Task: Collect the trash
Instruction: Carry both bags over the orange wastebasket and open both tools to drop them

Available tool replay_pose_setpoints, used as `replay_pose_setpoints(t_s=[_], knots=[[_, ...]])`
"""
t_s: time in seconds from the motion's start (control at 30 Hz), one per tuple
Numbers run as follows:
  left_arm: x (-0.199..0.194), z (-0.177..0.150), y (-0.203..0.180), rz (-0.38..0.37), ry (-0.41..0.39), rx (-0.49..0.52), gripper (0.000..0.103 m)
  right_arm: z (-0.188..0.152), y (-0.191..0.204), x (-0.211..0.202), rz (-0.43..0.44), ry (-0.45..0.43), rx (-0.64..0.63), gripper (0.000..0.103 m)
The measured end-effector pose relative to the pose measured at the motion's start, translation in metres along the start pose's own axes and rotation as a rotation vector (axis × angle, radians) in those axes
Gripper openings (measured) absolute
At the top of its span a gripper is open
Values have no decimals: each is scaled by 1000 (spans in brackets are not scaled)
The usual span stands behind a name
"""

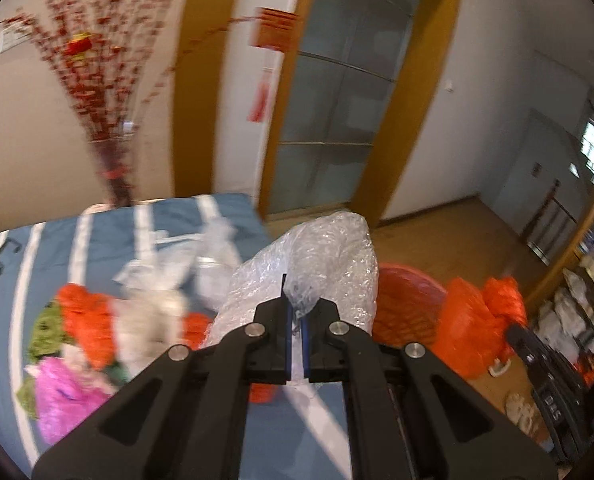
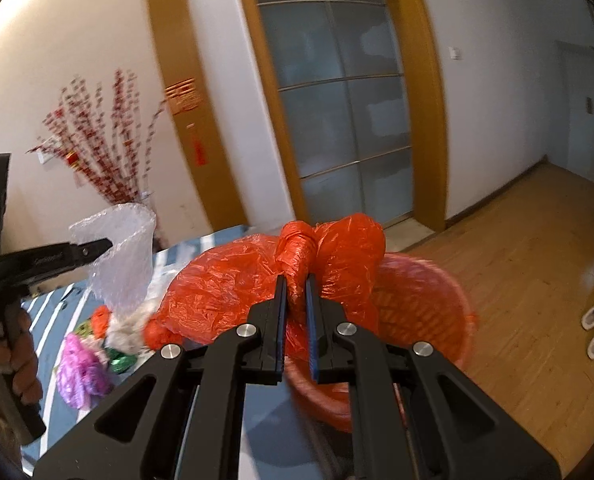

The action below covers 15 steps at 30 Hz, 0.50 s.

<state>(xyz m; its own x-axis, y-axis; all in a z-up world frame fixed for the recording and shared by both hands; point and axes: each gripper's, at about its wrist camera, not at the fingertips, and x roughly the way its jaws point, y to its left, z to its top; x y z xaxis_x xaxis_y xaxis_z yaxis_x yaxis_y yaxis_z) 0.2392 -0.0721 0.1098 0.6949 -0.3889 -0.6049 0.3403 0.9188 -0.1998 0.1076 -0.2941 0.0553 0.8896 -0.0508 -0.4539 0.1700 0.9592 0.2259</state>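
Blue-and-white striped cloth (image 1: 97,248) fills the lower left of the left wrist view, and it is the biggest thing we have to clear. More litter lies heaped on it: orange scraps, a pink crinkled plastic wad (image 1: 63,396), green bits and pale crumpled wrappers, all blurred.

At the lower centre-right of the right wrist view stands the round red plastic mesh basket (image 2: 425,300), on the wooden floor just beside the cloth's edge. We judge it to be the bin for the trash.

In front of that basket we carry the crumpled orange plastic bag (image 2: 225,284). Our right gripper (image 2: 296,300) is clamped narrow on its knotted neck, and the bag's bulk hangs to the left of the fingers, over the cloth's edge.

Smaller is the clear bubble-wrap sheet (image 1: 309,264). Our left gripper (image 1: 296,316) pinches a fold of it between nearly closed pads, held up at the centre of the left wrist view; in the right wrist view it appears at the middle left, above the cloth.

We judge the step in hand to be the carry to the basket, with both pieces lifted. Next we need to bring each piece over the basket's open mouth, the bag first as it is nearer, and only then spread the fingers so the light plastic drops inside and does not drift past the rim.
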Motion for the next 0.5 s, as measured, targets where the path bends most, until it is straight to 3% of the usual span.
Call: replay_pose_setpoints(t_s=[0.23, 0.5], knots=[[35, -19, -67, -96, 47, 64, 5, -1, -40, 5, -84, 1, 50, 9], [82, -36, -97, -125, 114, 81, 5, 1, -75, 26, -150, 23, 112, 9]])
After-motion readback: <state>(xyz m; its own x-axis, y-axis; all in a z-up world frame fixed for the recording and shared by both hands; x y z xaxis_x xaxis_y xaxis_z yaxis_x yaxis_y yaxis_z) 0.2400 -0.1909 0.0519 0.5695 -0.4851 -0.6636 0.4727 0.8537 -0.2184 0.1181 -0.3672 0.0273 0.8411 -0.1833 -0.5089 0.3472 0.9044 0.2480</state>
